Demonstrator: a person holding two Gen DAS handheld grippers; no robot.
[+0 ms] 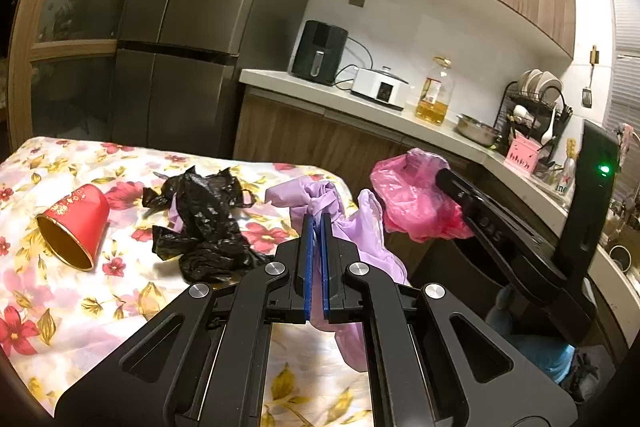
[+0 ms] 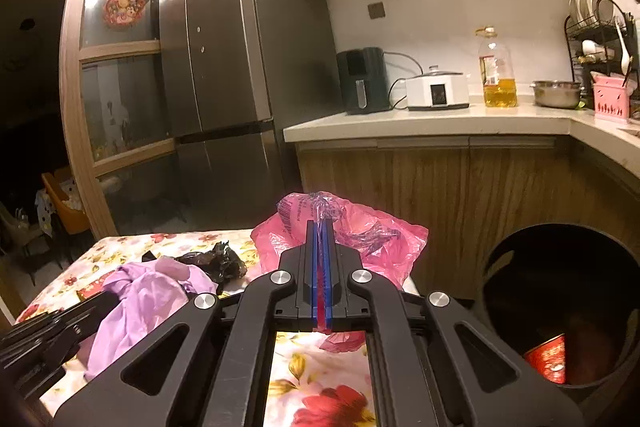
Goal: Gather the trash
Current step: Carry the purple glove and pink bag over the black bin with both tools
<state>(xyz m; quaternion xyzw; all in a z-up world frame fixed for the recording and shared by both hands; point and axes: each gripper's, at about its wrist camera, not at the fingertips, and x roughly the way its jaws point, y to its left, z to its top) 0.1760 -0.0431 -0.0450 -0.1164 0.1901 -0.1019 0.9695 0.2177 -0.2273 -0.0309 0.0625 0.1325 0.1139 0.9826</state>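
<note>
My left gripper is shut on a lilac plastic bag and holds it above the flowered table; the bag also shows in the right wrist view. My right gripper is shut on a pink plastic bag, held past the table's right edge; it shows in the left wrist view too. A crumpled black bag and a red paper cup on its side lie on the table. A black trash bin stands to the right, with a red cup inside.
A kitchen counter runs behind with an air fryer, a white cooker, an oil bottle, a steel bowl and a dish rack. A tall fridge stands behind the table.
</note>
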